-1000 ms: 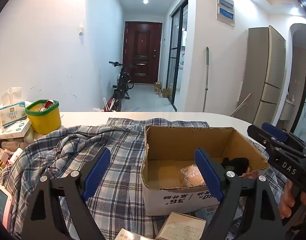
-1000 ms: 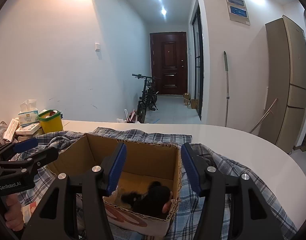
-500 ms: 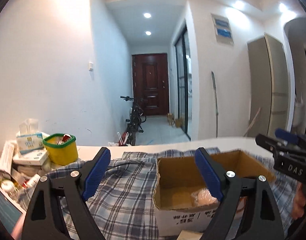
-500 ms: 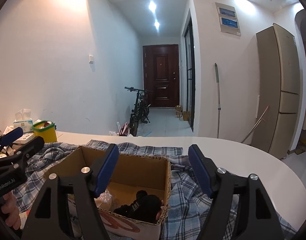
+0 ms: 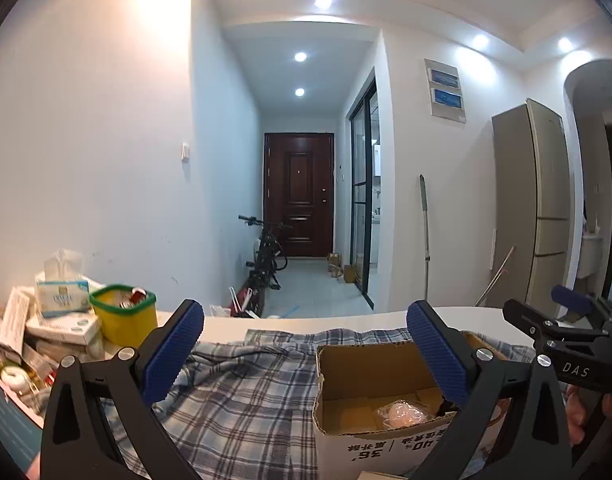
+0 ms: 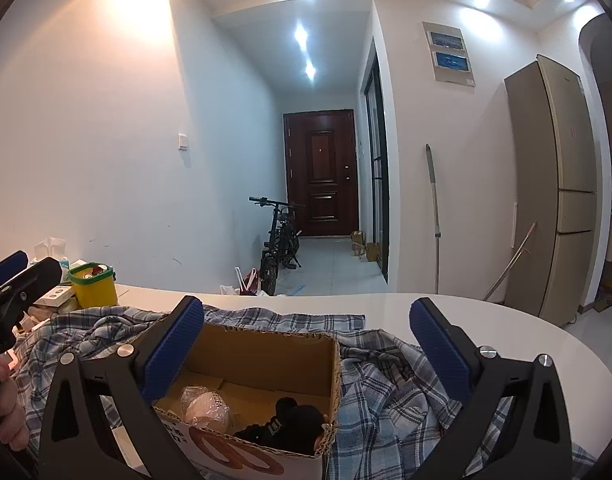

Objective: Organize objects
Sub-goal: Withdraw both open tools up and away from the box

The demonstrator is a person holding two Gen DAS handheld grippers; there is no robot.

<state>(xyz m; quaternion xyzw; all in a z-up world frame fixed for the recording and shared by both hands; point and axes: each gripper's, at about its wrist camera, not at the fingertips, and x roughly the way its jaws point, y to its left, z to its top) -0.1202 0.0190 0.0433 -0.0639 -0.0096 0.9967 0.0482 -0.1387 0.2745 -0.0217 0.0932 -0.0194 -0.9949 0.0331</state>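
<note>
Both empty and spread wide: left tool (image 5: 305, 354) and right tool (image 6: 307, 348), raised above the worktop (image 6: 506, 320). Lower centre of the frame: open box (image 6: 265, 344) on a plaid shirt (image 5: 241, 396), holding a wrapped bun (image 6: 205, 404) and black item (image 6: 293, 424). At far left, a yellow tub (image 5: 123, 318).

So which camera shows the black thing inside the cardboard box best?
The right wrist view. There the black item lies in plain sight in the near right corner of the cardboard box, beside a plastic-wrapped bundle. In the left wrist view only a dark sliver shows, behind the left gripper.
</note>
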